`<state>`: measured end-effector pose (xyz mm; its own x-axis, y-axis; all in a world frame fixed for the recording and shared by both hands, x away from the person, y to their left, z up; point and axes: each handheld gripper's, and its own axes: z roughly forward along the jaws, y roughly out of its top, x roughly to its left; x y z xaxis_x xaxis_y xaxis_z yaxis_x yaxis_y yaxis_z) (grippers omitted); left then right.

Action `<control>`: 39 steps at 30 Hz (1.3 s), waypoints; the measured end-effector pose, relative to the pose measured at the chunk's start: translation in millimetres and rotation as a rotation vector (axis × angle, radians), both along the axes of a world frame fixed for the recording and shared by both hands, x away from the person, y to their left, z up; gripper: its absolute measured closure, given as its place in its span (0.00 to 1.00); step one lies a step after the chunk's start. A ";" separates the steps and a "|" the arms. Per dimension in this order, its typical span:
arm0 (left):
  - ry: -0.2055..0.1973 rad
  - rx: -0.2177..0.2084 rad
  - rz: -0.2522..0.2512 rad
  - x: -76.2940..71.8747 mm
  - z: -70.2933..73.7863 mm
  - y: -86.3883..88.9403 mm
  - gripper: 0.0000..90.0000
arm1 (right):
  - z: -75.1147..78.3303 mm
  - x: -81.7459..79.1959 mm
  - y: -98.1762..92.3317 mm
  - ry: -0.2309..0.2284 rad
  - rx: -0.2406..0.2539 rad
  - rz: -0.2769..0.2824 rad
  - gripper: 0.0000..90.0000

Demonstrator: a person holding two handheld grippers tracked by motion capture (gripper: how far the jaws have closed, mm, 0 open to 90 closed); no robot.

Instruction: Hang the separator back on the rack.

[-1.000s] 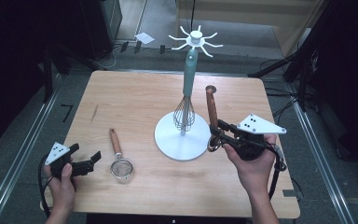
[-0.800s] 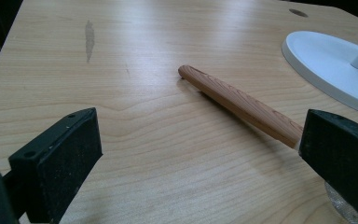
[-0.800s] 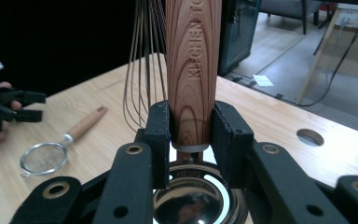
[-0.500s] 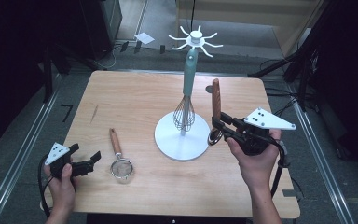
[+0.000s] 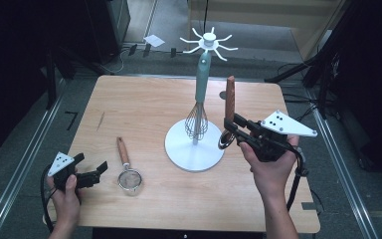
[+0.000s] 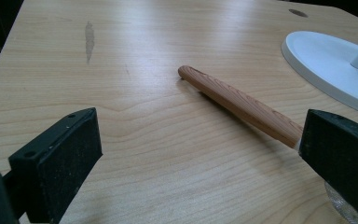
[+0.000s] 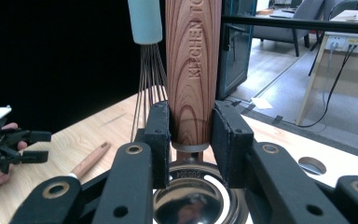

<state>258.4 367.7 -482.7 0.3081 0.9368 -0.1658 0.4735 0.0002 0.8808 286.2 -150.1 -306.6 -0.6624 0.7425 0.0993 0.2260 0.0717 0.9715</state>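
I have the wooden-handled ladle (image 7: pixel 193 70) clamped in my right gripper (image 5: pixel 235 130); its jaws are closed on the lower end of the handle, just above the shiny metal bowl (image 7: pixel 196 198), and the handle stands upright with the bowl hanging below the jaws. In the high view the ladle sits raised off the surface (image 5: pixel 149 107), just beside the right edge of the white stand's round base (image 5: pixel 194 149). A whisk (image 5: pixel 197 117) with a pale teal handle hangs on that stand, close to the left of the ladle's handle, and the stand's white spoked top (image 5: pixel 209 42) spreads above both. Further out, on the left part of the surface, a small strainer (image 5: pixel 128 169) with a wooden handle lies flat, mesh end toward me. My left gripper (image 5: pixel 90 173) rests low near the front left corner, its jaws spread wide with nothing between them, pointing toward the strainer's handle (image 6: pixel 240 105), which lies just beyond them.
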 end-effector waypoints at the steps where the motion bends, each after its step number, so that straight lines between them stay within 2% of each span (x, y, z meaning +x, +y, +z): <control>1: 0.000 0.000 0.000 0.0 0.0 0.0 0.00 | 0.8 0.1 0.8 0.003 0.008 -0.001 0.79; 8: 0.001 0.003 -0.001 -0.2 0.2 -0.1 0.00 | 5.7 1.5 2.6 -0.013 0.009 -0.015 0.79; 18: 0.000 0.009 0.006 -0.4 0.1 -1.0 0.00 | 9.7 4.1 1.2 -0.016 0.052 -0.010 0.79; 30: 0.000 0.003 0.010 -0.1 0.0 -0.1 0.00 | 23.9 6.1 8.0 -0.046 0.059 -0.004 0.79; 39: 0.001 0.001 0.010 0.1 0.0 -0.3 0.00 | 28.4 8.2 8.9 -0.054 0.069 -0.007 0.79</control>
<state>258.5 367.4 -482.7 0.2990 0.9399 -0.1648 0.4744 0.0034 0.8803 294.4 -141.3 -278.2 -0.6631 0.7396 0.1150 0.1734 0.0023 0.9848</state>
